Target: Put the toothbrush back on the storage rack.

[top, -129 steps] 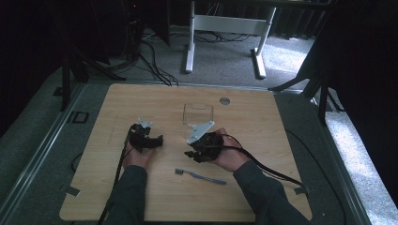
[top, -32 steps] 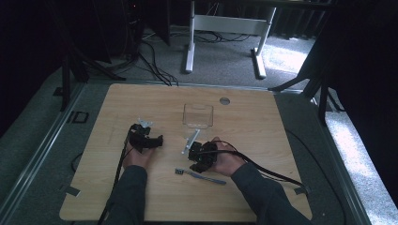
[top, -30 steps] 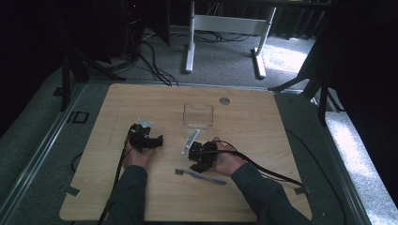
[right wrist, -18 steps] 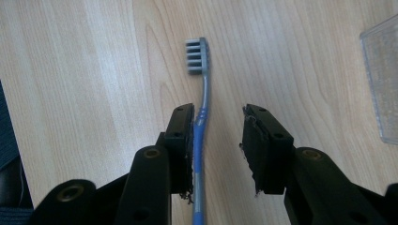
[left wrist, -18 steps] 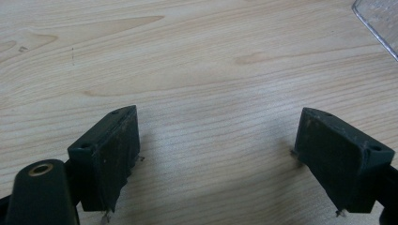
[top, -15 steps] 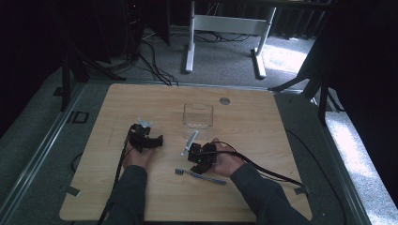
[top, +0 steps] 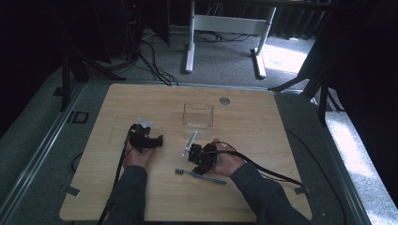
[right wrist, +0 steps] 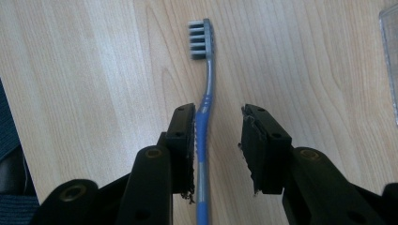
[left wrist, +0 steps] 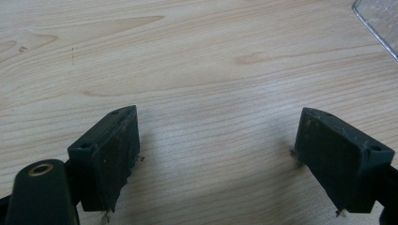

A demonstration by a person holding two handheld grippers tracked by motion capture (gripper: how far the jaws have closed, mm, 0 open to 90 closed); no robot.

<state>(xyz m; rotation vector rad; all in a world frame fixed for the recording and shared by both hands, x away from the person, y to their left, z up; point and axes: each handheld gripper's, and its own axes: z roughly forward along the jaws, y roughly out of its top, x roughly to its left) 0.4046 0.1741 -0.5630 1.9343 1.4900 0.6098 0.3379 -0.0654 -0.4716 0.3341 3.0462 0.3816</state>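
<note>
Wooden table, light grain, rounded corners, seen from the high view; taken as the landmark for all positions. Clear plastic box stands upright slightly behind the table's centre, open at the top; nothing can be made out inside it. A corner of the same box enters the left gripper view at upper right. Left gripper sits left of the table's centre, held by the left hand, well apart from the box. In the left gripper view its jaws are spread wide, only bare wood between them, tips low over the table surface; contact with the wood cannot be judged. Right gripper sits just in front of the table's centre, nearer the person than the box, held by the right hand, cable trailing toward the table's right front edge. Toothbrush, blue and grey handle, grey bristle head, lies flat on the table in front of centre. In the right gripper view the jaws are partly spread, straddling the handle; the left jaw is touching or just beside the blue grip section, the right jaw stands clear with wood visible in the gap. Not yet pinched. Small round grey disc set in the table surface behind the box.
</note>
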